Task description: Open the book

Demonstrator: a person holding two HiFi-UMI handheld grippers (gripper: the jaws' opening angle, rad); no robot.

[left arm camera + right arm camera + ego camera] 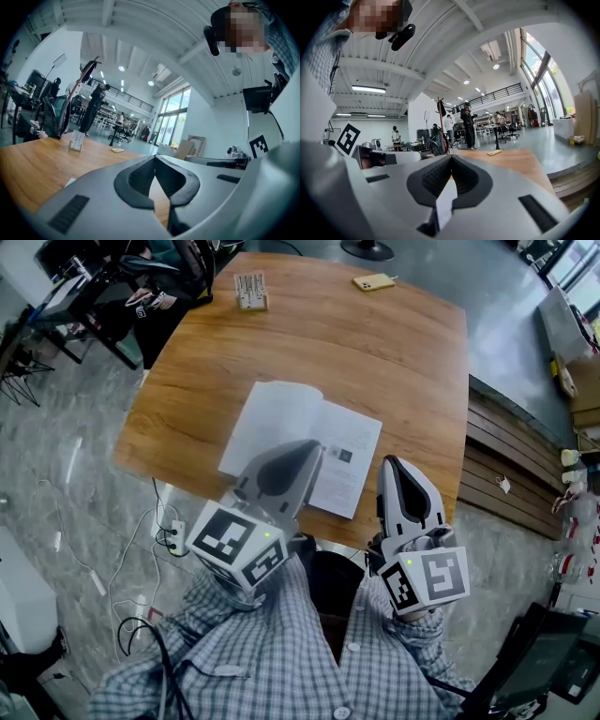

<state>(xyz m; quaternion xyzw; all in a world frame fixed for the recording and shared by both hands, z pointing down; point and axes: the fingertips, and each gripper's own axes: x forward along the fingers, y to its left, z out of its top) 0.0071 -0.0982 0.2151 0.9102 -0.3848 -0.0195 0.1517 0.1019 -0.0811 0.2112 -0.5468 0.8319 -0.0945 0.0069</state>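
I see the thin paper book [281, 413] lying open on the wooden worktop [375, 352]. My left tool [314, 448] and right tool [392, 465] are both closed and empty. Its pages look light and bendy, so I'd pinch a loose page edge

White book [281, 423], brown wood-grain table [375, 352]

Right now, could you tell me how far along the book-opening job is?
Done: the book lies open, pages up, flat on the wooden table. In hand: nothing; the left gripper hangs over its near pages and the right gripper beside its right edge, both shut and empty. Left: seemingly nothing but drawing the grippers back.
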